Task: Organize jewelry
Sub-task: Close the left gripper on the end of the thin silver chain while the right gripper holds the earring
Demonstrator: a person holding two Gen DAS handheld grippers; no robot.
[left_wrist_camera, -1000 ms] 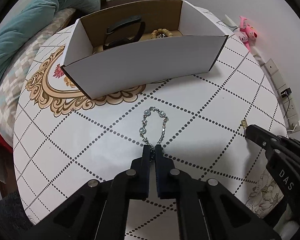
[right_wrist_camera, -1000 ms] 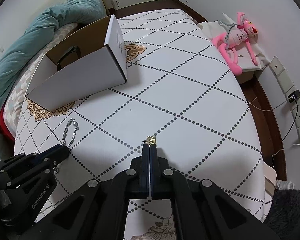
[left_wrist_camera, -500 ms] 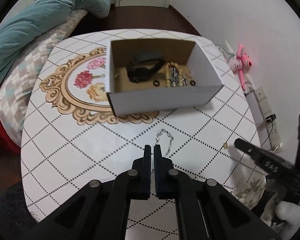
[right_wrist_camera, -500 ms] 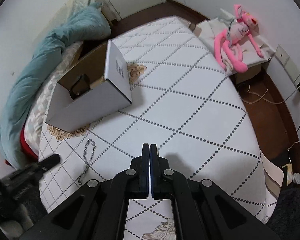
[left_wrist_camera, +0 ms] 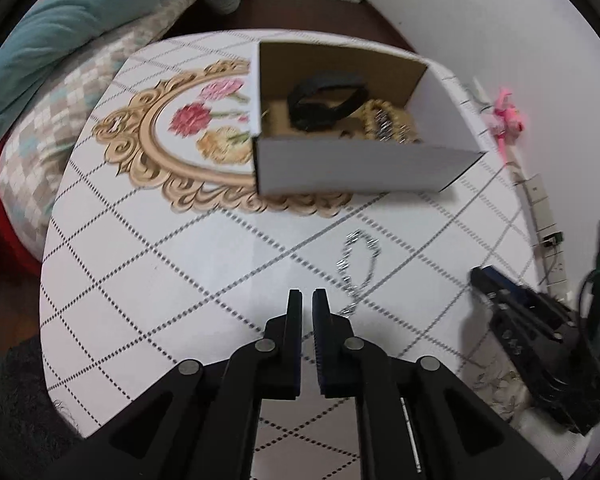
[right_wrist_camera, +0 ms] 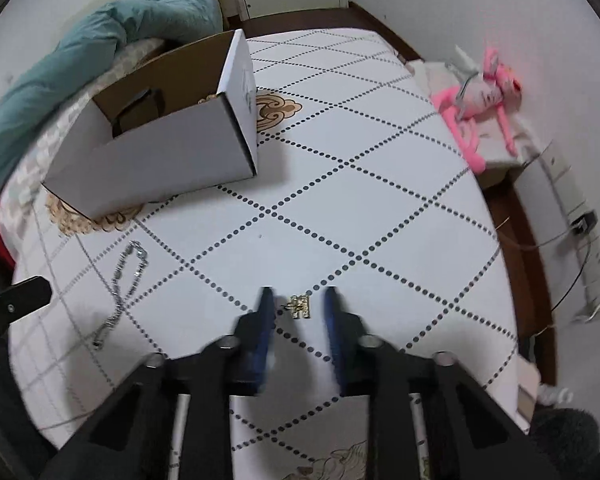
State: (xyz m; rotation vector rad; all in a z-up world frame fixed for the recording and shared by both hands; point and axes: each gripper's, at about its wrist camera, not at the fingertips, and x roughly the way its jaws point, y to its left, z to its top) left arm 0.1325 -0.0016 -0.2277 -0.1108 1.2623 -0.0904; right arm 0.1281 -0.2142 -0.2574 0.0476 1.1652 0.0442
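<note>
Right wrist view: right gripper (right_wrist_camera: 296, 298) spread wide around a small gold charm (right_wrist_camera: 299, 305) on the dotted tablecloth (right_wrist_camera: 380, 208). Left gripper (left_wrist_camera: 307, 300) nearly closed, empty, beside a silver chain (left_wrist_camera: 356, 268) near the cardboard box (left_wrist_camera: 352, 164).

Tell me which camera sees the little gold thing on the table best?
The right wrist view. The small gold charm lies on the table right between the open fingers of the right gripper, close to the camera. The left wrist view does not show it; the right gripper blocks that spot.
</note>
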